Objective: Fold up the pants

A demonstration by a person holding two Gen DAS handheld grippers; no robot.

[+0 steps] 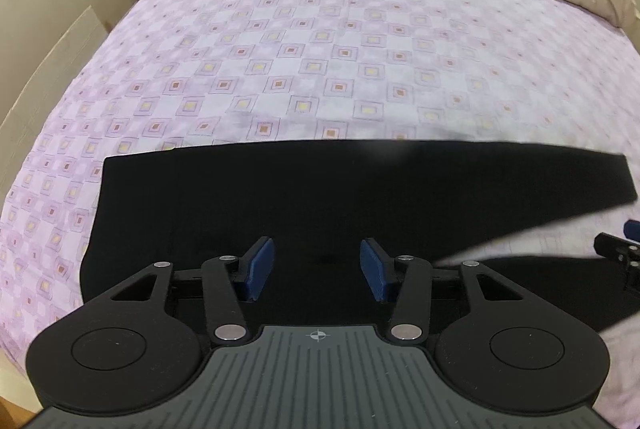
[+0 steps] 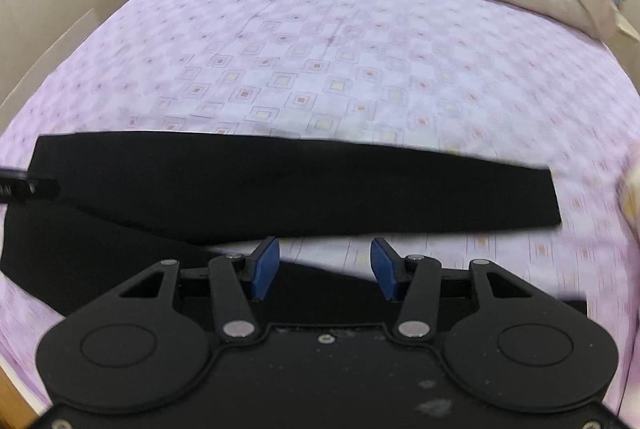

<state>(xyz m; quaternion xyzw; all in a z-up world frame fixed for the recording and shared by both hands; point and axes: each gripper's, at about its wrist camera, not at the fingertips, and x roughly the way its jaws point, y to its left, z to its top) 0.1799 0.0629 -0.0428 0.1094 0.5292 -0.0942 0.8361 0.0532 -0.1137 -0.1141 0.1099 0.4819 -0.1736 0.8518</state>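
- The black pants lie spread on the purple bedsheet, waist to the left, two legs splayed rightwards with a wedge of sheet between them.
- The left gripper hangs over the waist end, jaws apart, nothing between the pads.
- The right gripper sits over the gap between the legs, jaws likewise apart and empty.
- The right view is blurred, so the near leg's edge is only probably just below the fingers.
- Judged step: taking hold of the near side to fold it over the far leg.
- To do it well, each gripper should pinch the near edge only, both should lift together, and the leg should be laid edge to edge on the far one without dragging it.
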